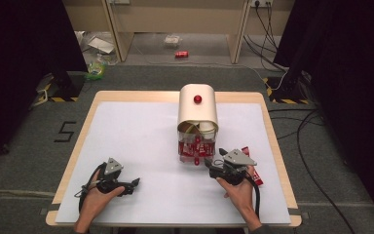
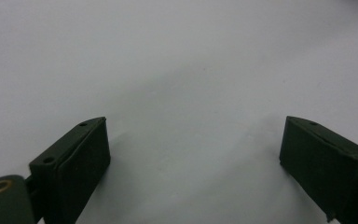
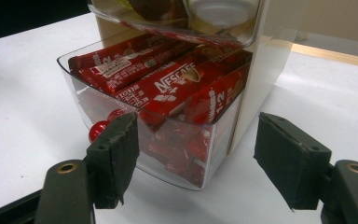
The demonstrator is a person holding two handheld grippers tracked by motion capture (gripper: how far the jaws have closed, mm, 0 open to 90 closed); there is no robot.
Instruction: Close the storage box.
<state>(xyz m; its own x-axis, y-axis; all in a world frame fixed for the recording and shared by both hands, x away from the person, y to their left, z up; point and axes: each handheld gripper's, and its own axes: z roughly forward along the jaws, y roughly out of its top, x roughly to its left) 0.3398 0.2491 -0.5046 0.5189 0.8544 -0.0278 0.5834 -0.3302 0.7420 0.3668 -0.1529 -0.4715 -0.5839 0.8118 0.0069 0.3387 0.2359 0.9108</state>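
White rectangular table top (image 1: 141,146) with a light wooden edge, resting on grey carpet. Cream-coloured, round-topped dispenser cabinet (image 1: 197,105) at the far middle of the table, red round knob (image 1: 197,99) on top. Clear plastic drawer (image 3: 193,144) pulled out at the near, lower end of the cabinet, packed with red Nescafé sachet sticks (image 3: 177,81); small red round pull knob (image 3: 98,130) on the drawer front. One further red sachet (image 1: 253,170) flat on the table, just beside the right hand.

Right gripper (image 1: 214,165) at the near right of the drawer, aimed at it; jaws spread wide, nothing gripped. Seen in the right gripper view (image 3: 196,154): left jaw in front of the drawer's clear wall beside the pull knob, right jaw off the drawer's corner, over bare table.

Left gripper (image 1: 134,184) low over bare table at the near left, well apart from the cabinet; jaws wide apart in the left gripper view (image 2: 193,154), nothing between them.
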